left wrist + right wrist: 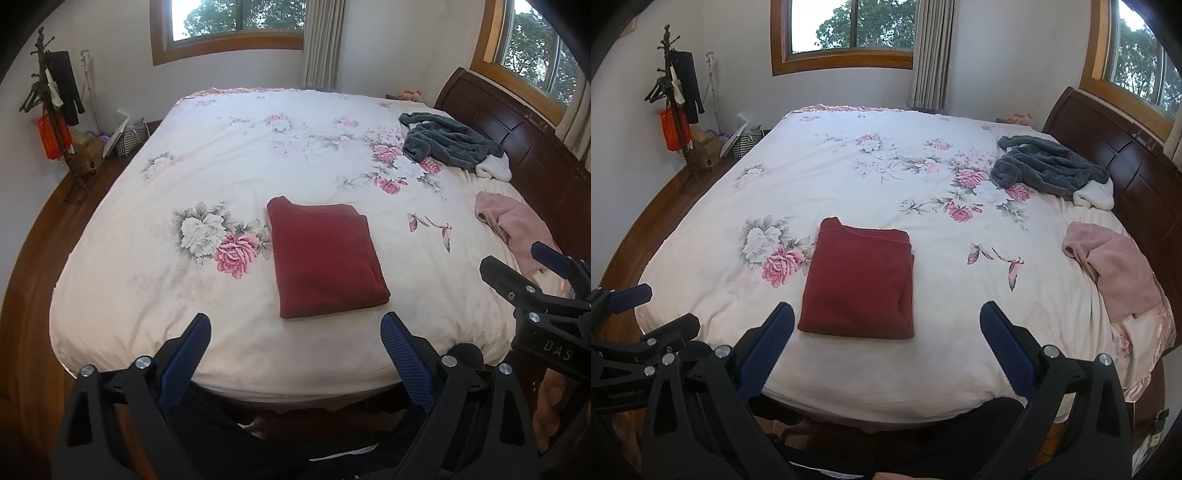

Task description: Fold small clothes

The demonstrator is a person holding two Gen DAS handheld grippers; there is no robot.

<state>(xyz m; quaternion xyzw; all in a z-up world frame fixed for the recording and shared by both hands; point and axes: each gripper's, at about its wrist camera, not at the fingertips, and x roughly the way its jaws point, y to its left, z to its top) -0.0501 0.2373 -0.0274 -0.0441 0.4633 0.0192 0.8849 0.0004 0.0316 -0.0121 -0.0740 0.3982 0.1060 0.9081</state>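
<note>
A dark red garment (325, 258) (858, 282) lies folded into a flat rectangle on the floral bedspread (240, 162) (849, 177), near the bed's front edge. My left gripper (295, 325) hovers open just short of its near edge, nothing between the blue pads. My right gripper (886, 314) is open too, held back over the front edge with the red fold ahead and slightly left. Each gripper shows at the side of the other's view. A crumpled pink garment (517, 221) (1115, 266) lies at the right edge. A grey fleece garment (450, 142) (1049, 166) is bunched near the headboard.
A dark wooden headboard (517, 125) (1126, 162) runs along the right. A coat stand (51, 110) (674, 92) with hangers and a basket (129, 140) stand on the wood floor at the far left. Windows are behind and to the right.
</note>
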